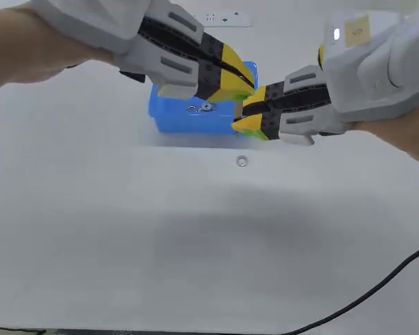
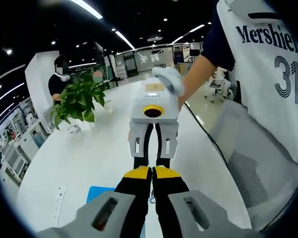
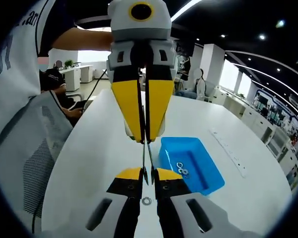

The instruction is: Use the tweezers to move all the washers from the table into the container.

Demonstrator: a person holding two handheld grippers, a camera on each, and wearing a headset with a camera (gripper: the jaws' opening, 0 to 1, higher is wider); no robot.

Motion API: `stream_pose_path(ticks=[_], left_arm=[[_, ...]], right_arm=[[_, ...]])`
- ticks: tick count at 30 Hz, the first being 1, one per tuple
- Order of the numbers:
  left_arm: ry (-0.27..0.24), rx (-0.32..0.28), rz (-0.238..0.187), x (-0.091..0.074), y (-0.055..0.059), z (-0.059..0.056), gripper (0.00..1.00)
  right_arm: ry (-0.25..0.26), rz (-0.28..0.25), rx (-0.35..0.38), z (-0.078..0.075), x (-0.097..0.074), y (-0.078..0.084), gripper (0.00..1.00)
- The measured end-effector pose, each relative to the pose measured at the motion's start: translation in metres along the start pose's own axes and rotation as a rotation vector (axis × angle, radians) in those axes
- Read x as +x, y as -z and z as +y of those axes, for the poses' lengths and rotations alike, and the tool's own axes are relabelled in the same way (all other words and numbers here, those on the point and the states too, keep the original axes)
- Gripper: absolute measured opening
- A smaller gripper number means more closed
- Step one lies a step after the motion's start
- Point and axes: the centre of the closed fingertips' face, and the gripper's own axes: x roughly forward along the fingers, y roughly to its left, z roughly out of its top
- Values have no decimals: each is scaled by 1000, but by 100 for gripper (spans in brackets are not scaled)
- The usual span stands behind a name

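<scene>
A blue container (image 1: 169, 112) (image 3: 196, 148) stands on the white table and holds a few washers (image 1: 202, 107) (image 3: 181, 169). One loose washer (image 1: 241, 161) (image 3: 146, 201) lies on the table just in front of it. My left gripper (image 1: 246, 82) (image 3: 144, 139) and right gripper (image 1: 239, 118) (image 3: 148, 174) meet tip to tip above the container's right front corner. Thin metal tweezers (image 3: 146, 158) run between them. Both pairs of jaws are shut on the tweezers, whose points end at the right gripper's tips, above the loose washer.
A black cable (image 1: 377, 286) crosses the table's near right corner. A white power strip (image 1: 223, 19) lies behind the container. A potted plant (image 2: 79, 99) stands far off on the table. A mesh chair (image 3: 35, 148) is at the table's edge.
</scene>
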Motion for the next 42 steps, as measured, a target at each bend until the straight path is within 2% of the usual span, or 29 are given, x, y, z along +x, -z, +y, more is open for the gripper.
stream_pose_path(ticks=[5, 12, 17, 20, 22, 28, 35, 38, 42], left_arm=[[1, -14, -6, 3, 3, -11, 5], [-5, -45, -2, 9, 11, -14, 5], [-3, -69, 4, 14, 23, -10, 5], [-1, -91, -9, 17, 31, -4, 5], [-3, -119, -20, 17, 31, -2, 5], [6, -121, -17, 21, 38, -1, 5], [13, -138, -8, 30, 53, 2, 5], [11, -139, -7, 31, 55, 2, 5], [12, -142, 1, 31, 60, 8, 5]], right_arm=[[-22, 5, 1, 13, 0, 6, 11], [-33, 10, 9, 22, 6, 13, 11], [-25, 30, 10, 22, 10, 21, 11], [-18, 43, 14, 21, 12, 26, 11], [-13, 51, 12, 19, 13, 28, 11], [-4, 58, 22, 18, 15, 34, 11], [-8, 88, 35, 15, 21, 49, 11], [-9, 87, 45, 14, 23, 51, 11], [-4, 84, 54, 9, 27, 54, 11]])
